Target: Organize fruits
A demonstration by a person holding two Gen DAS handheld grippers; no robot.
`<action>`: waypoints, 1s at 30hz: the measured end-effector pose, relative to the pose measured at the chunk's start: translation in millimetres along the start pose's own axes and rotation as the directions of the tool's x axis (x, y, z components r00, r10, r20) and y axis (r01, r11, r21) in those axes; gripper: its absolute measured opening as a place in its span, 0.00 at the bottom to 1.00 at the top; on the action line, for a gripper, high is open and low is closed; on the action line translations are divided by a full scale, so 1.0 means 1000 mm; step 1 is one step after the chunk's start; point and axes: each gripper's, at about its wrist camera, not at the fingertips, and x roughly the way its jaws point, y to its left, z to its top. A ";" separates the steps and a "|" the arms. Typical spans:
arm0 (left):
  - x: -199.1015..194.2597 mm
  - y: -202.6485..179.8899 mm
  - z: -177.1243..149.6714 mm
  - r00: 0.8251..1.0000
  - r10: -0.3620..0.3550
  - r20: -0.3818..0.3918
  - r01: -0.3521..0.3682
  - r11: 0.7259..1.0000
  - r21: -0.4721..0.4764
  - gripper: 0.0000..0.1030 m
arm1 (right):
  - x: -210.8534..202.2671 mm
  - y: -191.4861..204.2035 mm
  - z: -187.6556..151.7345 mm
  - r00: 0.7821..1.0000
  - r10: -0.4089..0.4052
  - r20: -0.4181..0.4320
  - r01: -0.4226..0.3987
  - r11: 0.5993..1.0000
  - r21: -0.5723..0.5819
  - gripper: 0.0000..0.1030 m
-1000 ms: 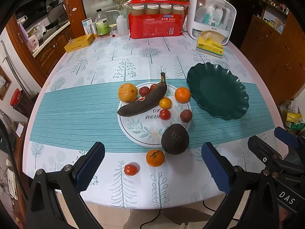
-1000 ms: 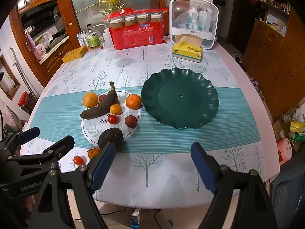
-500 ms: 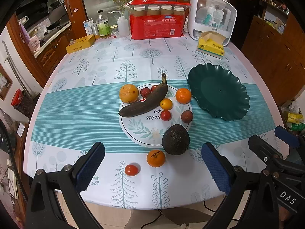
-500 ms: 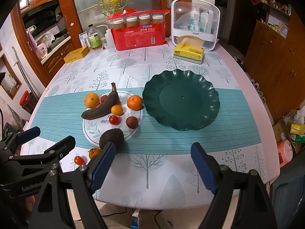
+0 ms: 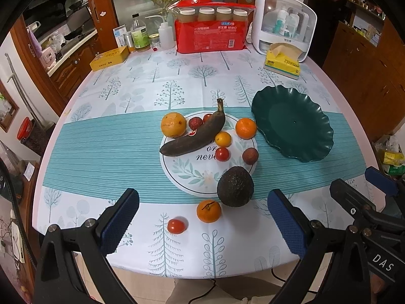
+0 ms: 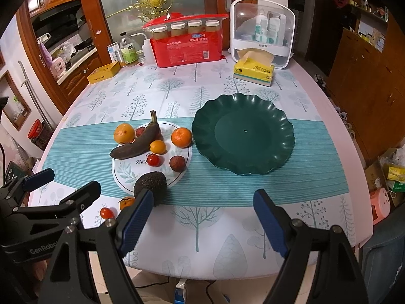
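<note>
A white printed plate [image 5: 187, 172] in the middle of the table holds a dark overripe banana [image 5: 195, 139], oranges, lychees and cherry tomatoes. A dark avocado [image 5: 235, 186] sits on its near rim. A small orange [image 5: 208, 210] and a cherry tomato [image 5: 176, 226] lie on the cloth in front. An empty dark green scalloped plate [image 5: 293, 124] stands to the right, also in the right wrist view [image 6: 243, 134]. My left gripper [image 5: 202, 220] is open and empty above the near table edge. My right gripper [image 6: 202, 220] is open and empty, to the right of the left one.
At the back stand a red pack of jars [image 5: 211, 31], a white storage caddy [image 5: 286, 25], a yellow tissue pack [image 5: 282, 62], bottles [image 5: 139, 35] and a yellow box [image 5: 108, 58]. Wooden cabinets flank the table. The near table edge lies just below both grippers.
Both grippers have drifted slightly back and up, so the table sits a little lower in view. Nothing on the table has moved. Both jaws stay open.
</note>
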 end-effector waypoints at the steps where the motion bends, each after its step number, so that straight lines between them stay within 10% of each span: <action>1: 0.000 0.000 0.000 1.000 0.002 0.001 -0.002 1.000 -0.001 0.98 | 0.000 0.000 0.001 1.000 0.001 -0.001 -0.001 1.000 0.001 0.80; 30: -0.001 0.023 -0.013 0.996 0.083 -0.011 -0.084 0.994 -0.069 0.98 | 0.014 0.023 0.005 0.997 0.076 -0.021 -0.077 0.994 -0.073 0.80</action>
